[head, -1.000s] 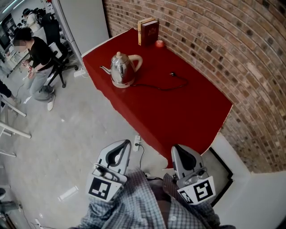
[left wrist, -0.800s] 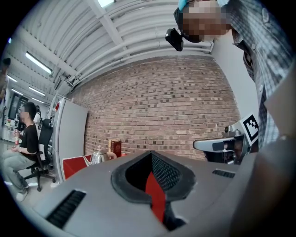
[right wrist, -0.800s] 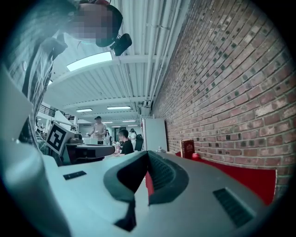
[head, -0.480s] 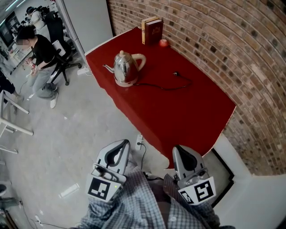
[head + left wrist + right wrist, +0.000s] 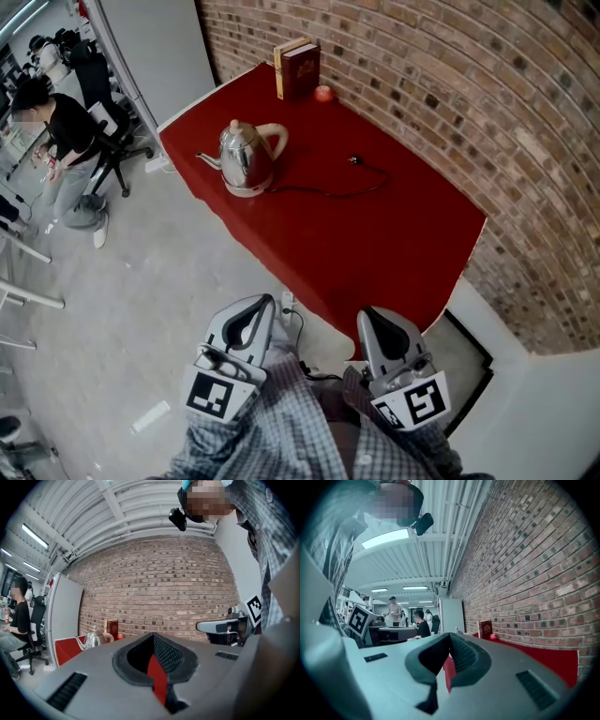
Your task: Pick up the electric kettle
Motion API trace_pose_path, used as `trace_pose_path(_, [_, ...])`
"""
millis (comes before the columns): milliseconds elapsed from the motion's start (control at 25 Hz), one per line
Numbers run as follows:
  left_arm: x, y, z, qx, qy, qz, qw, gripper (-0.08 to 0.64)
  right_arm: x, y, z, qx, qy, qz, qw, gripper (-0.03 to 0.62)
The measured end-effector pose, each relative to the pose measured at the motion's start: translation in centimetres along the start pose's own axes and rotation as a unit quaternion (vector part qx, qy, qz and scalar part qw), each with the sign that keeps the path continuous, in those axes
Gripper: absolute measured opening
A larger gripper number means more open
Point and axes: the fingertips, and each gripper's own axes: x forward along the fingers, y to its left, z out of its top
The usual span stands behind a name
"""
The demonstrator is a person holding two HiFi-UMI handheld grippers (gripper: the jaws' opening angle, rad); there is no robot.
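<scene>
A shiny steel electric kettle (image 5: pixel 246 157) with a cream handle stands near the far left edge of the red table (image 5: pixel 394 244); its black cord (image 5: pixel 330 193) trails right to a plug. In the left gripper view the kettle (image 5: pixel 93 639) shows small, far beyond the jaws. My left gripper (image 5: pixel 246 323) and right gripper (image 5: pixel 384 336) are held low near my body, short of the table's near edge, both shut and empty. In the right gripper view only the kettle's lid tip (image 5: pixel 456 631) peeks over the gripper body.
A dark red book (image 5: pixel 298 69) and a small red object (image 5: pixel 323 93) stand at the table's far end by the brick wall (image 5: pixel 487 112). A seated person (image 5: pixel 58 141) on an office chair is off to the left. A power strip (image 5: pixel 287 302) lies on the floor.
The view has shifted: table and kettle sit slightly lower and to the left in the picture. Both grippers stay shut and in the same place near my body.
</scene>
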Motion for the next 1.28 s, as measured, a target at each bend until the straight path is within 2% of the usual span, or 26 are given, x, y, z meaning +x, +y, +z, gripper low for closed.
trace_pose_path(200, [2.0, 2.3, 0.4, 0.001, 0.002, -0.011, 0.9999, 0.005, 3.1, -0.6, 0.4, -0.006, -0.003, -0.007, 1.000, 0.008])
trace_pose_path(960, [9.5, 16.4, 0.6, -0.016, 0.025, -0.039, 0.9988, 0.005, 17.9, -2.5, 1.3, -0.005, 0.011, -0.040, 0.999, 0.008])
trace_pose_path(1280, [12.6, 22.1, 0.3, -0.020, 0.031, -0.057, 0.9977, 0.005, 23.5, -3.6, 1.3, -0.003, 0.015, -0.069, 0.998, 0.008])
